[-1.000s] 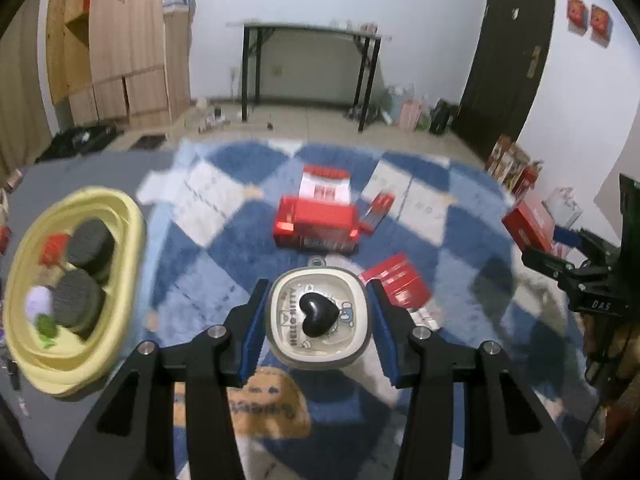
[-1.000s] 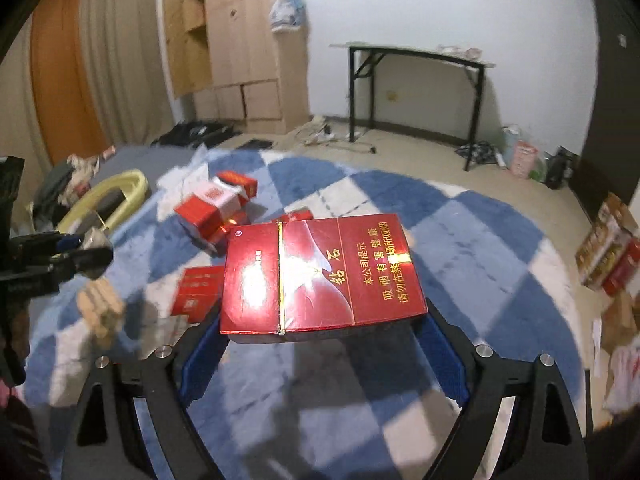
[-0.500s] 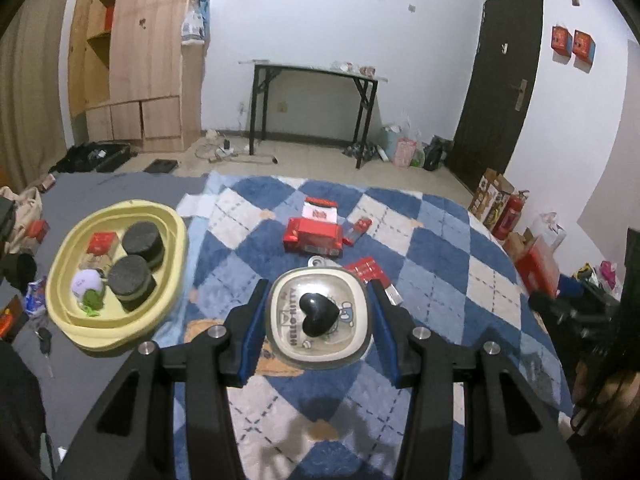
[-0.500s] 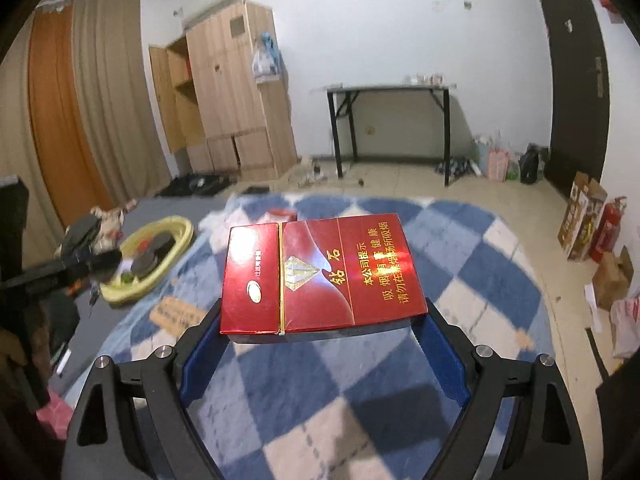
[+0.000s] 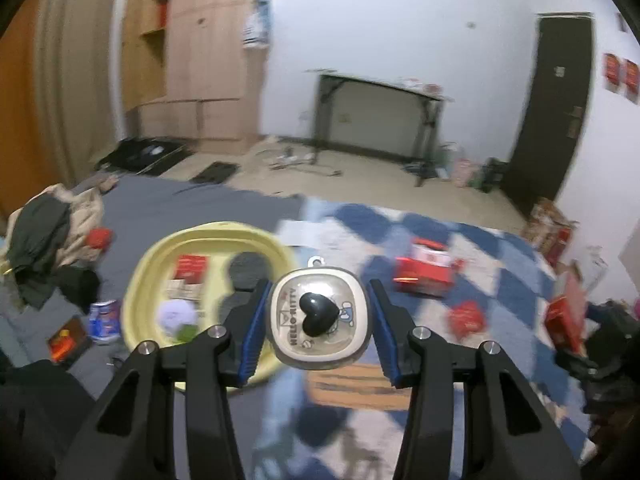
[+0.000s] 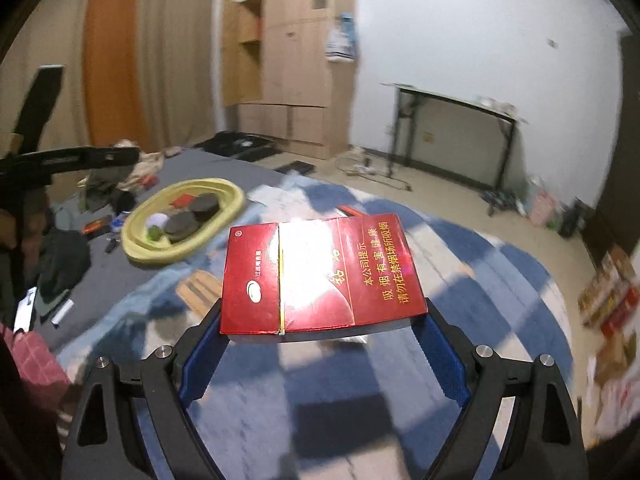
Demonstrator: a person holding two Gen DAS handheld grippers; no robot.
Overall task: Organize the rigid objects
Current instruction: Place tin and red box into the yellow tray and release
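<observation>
Both loads now nearer the yellow basin [image 5: 136,300].

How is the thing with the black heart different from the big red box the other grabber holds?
The cream case is rounded with soft corners; the red box is a flat rectangle with sharp edges. The case bears a black heart and a cartoon print; the box bears gold writing. The case sits in the left gripper; the box fills the right gripper, whose jaws stand wider. Both are clamped by their sides, off the rug.

Floor [image 5: 256,184] — blue checkered rug [image 6: 500,264], yellow tray [image 5: 138,304], red boxes [image 5: 424,272]
</observation>
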